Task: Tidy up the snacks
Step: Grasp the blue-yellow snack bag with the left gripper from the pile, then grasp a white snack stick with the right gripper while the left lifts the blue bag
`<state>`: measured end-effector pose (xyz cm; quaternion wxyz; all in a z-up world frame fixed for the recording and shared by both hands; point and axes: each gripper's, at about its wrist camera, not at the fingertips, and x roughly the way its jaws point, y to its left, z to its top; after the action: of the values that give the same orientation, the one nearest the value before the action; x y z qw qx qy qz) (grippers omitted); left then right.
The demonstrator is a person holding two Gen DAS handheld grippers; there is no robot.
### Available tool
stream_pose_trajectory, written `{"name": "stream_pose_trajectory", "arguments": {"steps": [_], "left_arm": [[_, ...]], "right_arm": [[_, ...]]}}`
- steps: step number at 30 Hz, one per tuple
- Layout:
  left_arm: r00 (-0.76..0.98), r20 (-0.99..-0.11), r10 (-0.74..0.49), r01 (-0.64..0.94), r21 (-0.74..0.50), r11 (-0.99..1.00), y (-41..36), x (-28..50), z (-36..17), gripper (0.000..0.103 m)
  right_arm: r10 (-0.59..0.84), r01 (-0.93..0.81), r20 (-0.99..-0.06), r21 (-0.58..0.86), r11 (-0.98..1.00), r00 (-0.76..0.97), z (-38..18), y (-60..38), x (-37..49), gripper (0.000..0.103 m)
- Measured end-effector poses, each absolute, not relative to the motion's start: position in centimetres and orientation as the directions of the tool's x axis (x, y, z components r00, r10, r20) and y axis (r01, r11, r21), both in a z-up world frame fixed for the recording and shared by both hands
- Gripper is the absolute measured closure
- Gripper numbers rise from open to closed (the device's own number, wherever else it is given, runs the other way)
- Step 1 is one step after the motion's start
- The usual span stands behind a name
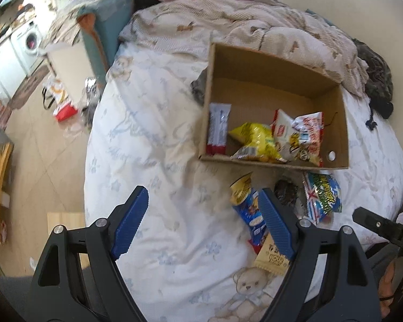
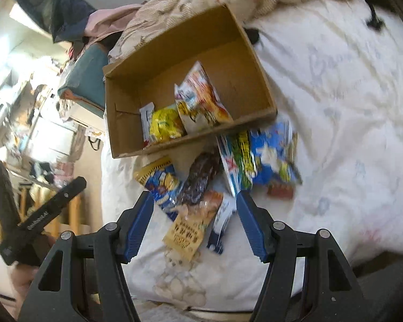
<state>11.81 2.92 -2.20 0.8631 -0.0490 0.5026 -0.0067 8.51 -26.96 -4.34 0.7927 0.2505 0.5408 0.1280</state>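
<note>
An open cardboard box (image 1: 338,123) (image 2: 258,61) lies on the bed. It holds a yellow snack bag (image 1: 258,139) (image 2: 165,123), a white and red bag (image 1: 301,134) (image 2: 201,99) and a white and red bar pack (image 1: 219,128). Loose snacks lie in front of it: a blue and gold bag (image 1: 248,209) (image 2: 161,182), a dark brown pack (image 2: 200,179), a tan pack (image 2: 188,230), a Union Jack bag (image 1: 322,196) (image 2: 235,161). My left gripper (image 1: 204,222) is open and empty above the sheet. My right gripper (image 2: 194,225) is open and empty over the loose pile.
The bed has a white bear-print sheet (image 1: 161,134) and a rumpled beige blanket (image 1: 255,24) behind the box. A teal chair (image 1: 104,32) stands by the bed's left. Bags lie on the floor (image 1: 59,102). The other gripper shows at the left edge (image 2: 40,214).
</note>
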Motion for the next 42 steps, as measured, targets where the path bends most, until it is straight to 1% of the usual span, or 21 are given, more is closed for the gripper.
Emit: {"name": "stream_pose_trajectory", "arguments": {"steps": [2, 8, 12, 15, 17, 19, 21, 24, 25, 27, 28, 29, 30, 31, 34, 40, 42], "left_arm": [[0.466, -0.882, -0.070, -0.053, -0.107, 0.993, 3.2, 11.9, -3.0, 0.022], [0.353, -0.932, -0.078, -0.062, -0.107, 0.992, 2.4, 12.7, -6.7, 0.022], [0.306, -0.938, -0.165, -0.091, -0.201, 0.975, 1.4, 13.4, -8.9, 0.022], [0.286, -0.941, -0.179, -0.080, -0.210, 0.974, -0.1, 14.2, -10.4, 0.023], [0.281, -0.941, -0.190, -0.074, -0.218, 0.973, -0.9, 14.8, -11.2, 0.031], [0.286, -0.932, -0.224, -0.089, -0.259, 0.962, -1.3, 15.4, -11.7, 0.037], [0.286, -0.922, -0.263, -0.126, -0.308, 0.943, -1.4, 15.9, -12.5, 0.038], [0.258, -0.921, -0.291, -0.166, -0.339, 0.926, -1.8, 16.5, -14.1, 0.038], [0.244, -0.924, -0.295, -0.178, -0.342, 0.923, -1.9, 16.5, -14.8, 0.040], [0.223, -0.927, -0.303, -0.187, -0.345, 0.920, -2.2, 16.6, -15.7, 0.051], [0.218, -0.925, -0.311, -0.190, -0.353, 0.916, -2.2, 16.5, -16.1, 0.061], [0.217, -0.924, -0.315, -0.186, -0.356, 0.916, -2.3, 16.5, -16.2, 0.063], [0.221, -0.923, -0.315, -0.178, -0.356, 0.917, -2.3, 16.5, -16.1, 0.073], [0.222, -0.920, -0.323, -0.171, -0.363, 0.916, -2.2, 16.4, -15.9, 0.081], [0.248, -0.913, -0.324, -0.158, -0.368, 0.916, -1.6, 16.0, -14.3, 0.081], [0.247, -0.937, -0.246, -0.120, -0.281, 0.952, 0.0, 13.6, -10.1, 0.081], [0.252, -0.936, -0.247, -0.078, -0.274, 0.959, 0.3, 12.5, -8.4, 0.081]], "right_arm": [[0.503, 0.102, -0.782, 0.572, 0.814, 0.369, -5.0, -27.3, 8.4, 0.036], [0.524, 0.135, -0.778, 0.594, 0.793, 0.345, -6.0, -27.1, 9.2, 0.036], [0.530, 0.145, -0.777, 0.600, 0.787, 0.338, -6.4, -27.0, 9.4, 0.036], [0.532, 0.153, -0.776, 0.603, 0.783, 0.337, -6.6, -27.1, 9.5, 0.036], [0.531, 0.160, -0.778, 0.603, 0.782, 0.337, -6.7, -27.4, 9.5, 0.036], [0.528, 0.169, -0.780, 0.602, 0.781, 0.337, -6.9, -27.7, 9.5, 0.036], [0.521, 0.170, -0.782, 0.597, 0.784, 0.342, -6.9, -28.0, 9.5, 0.036], [0.507, 0.172, -0.786, 0.588, 0.791, 0.354, -6.8, -28.3, 9.6, 0.036], [0.507, 0.176, -0.786, 0.588, 0.790, 0.353, -6.9, -28.4, 9.6, 0.036], [0.507, 0.185, -0.789, 0.588, 0.787, 0.348, -7.2, -28.6, 9.6, 0.036], [0.507, 0.188, -0.790, 0.587, 0.787, 0.346, -7.2, -28.6, 9.6, 0.036], [0.505, 0.190, -0.791, 0.586, 0.788, 0.345, -7.3, -28.7, 9.7, 0.036], [0.503, 0.189, -0.792, 0.584, 0.790, 0.345, -7.3, -28.7, 9.7, 0.036], [0.500, 0.189, -0.794, 0.581, 0.792, 0.346, -7.3, -28.7, 9.8, 0.036], [0.495, 0.192, -0.796, 0.578, 0.793, 0.349, -7.3, -28.8, 10.0, 0.036], [0.516, 0.194, -0.786, 0.596, 0.780, 0.340, -7.6, -28.7, 9.8, 0.036], [0.530, 0.194, -0.782, 0.605, 0.773, 0.329, -7.7, -28.6, 9.7, 0.036]]}}
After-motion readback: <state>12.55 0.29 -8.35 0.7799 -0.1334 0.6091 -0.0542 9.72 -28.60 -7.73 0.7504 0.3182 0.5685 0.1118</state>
